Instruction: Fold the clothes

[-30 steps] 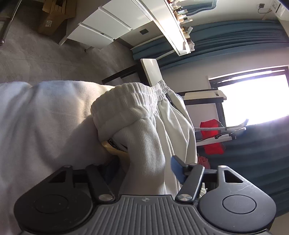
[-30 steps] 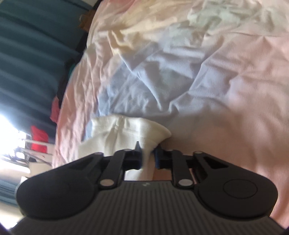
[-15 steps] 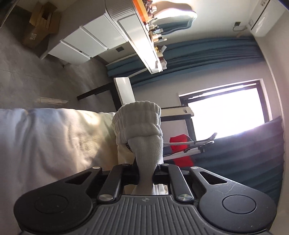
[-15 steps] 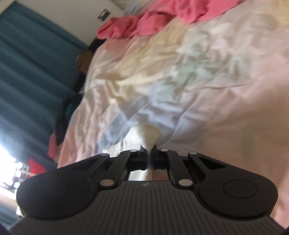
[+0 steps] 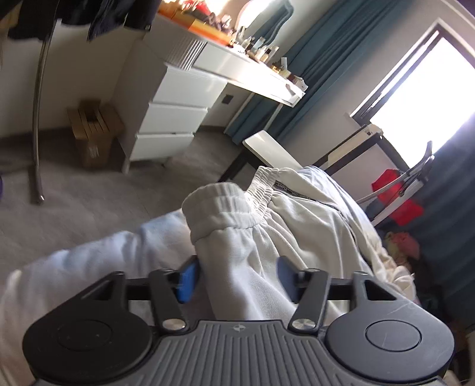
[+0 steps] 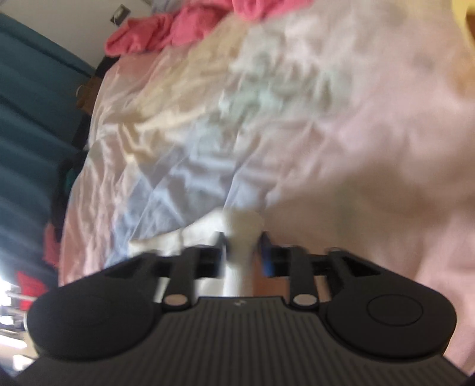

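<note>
Left gripper (image 5: 237,277) wide open, blue pads (image 5: 186,280) spread either side of the white sweatpants (image 5: 252,237); left pad touching fabric, right pad just clear. Pants bunched on the bed edge (image 5: 89,267), elastic waistband (image 5: 261,190) at 12 o'clock. Bare grey floor (image 5: 89,202) at 10 o'clock, white drawer unit (image 5: 175,118) beyond at 11; window (image 5: 430,89) at 2. Right gripper (image 6: 243,252) part open, blurred, a white fold (image 6: 240,237) between the fingers; cannot tell if pinched. Rumpled pink sheet (image 6: 356,148) ahead, pink clothes (image 6: 178,26) far at 11, teal curtain (image 6: 29,118) at 9.
</note>
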### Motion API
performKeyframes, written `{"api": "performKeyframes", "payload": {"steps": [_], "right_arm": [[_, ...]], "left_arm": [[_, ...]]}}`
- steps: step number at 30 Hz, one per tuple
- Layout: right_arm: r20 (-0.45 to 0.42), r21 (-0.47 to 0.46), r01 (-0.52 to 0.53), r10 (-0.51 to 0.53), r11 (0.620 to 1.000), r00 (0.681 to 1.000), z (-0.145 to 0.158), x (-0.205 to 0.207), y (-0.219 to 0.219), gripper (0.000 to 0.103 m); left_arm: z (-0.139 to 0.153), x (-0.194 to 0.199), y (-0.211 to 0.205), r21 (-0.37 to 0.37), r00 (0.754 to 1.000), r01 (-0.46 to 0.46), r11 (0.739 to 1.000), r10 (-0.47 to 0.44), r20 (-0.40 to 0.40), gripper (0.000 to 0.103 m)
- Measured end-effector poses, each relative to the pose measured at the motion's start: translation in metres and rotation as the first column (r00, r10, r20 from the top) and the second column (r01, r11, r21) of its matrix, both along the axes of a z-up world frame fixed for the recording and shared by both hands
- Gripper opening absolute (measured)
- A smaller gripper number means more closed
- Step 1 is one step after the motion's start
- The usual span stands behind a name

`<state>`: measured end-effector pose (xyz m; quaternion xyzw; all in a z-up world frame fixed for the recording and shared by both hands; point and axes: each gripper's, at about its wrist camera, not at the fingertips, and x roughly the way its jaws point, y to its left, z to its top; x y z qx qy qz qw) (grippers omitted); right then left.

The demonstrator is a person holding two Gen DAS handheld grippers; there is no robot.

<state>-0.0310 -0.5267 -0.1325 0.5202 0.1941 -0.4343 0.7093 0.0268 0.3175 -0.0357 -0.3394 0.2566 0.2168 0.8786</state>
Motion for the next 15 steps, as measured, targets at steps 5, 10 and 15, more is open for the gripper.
{"api": "performKeyframes", "payload": {"steps": [5,10,15], "right_arm": [[-0.052,-0.225,-0.021,0.01,0.974,0.999,0.024,0.005,0.002,0.083],[-0.086,-0.357,-0.275,0.261,0.893,0.961,0.029,0.044,0.013,0.082],[-0.161,-0.366,-0.466,0.439,0.805,0.884,0.02,0.098,0.021,0.081]], "left_arm": [[0.029,0.002,-0.04,0.174,0.999,0.043,0.984,-0.047,0.021,0.08],[0.037,0.019,-0.099,0.285,0.971,0.203,0.937,-0.23,0.062,0.085],[0.03,0.033,-0.159,0.368,0.919,0.349,0.862,-0.392,0.048,0.086]]}}
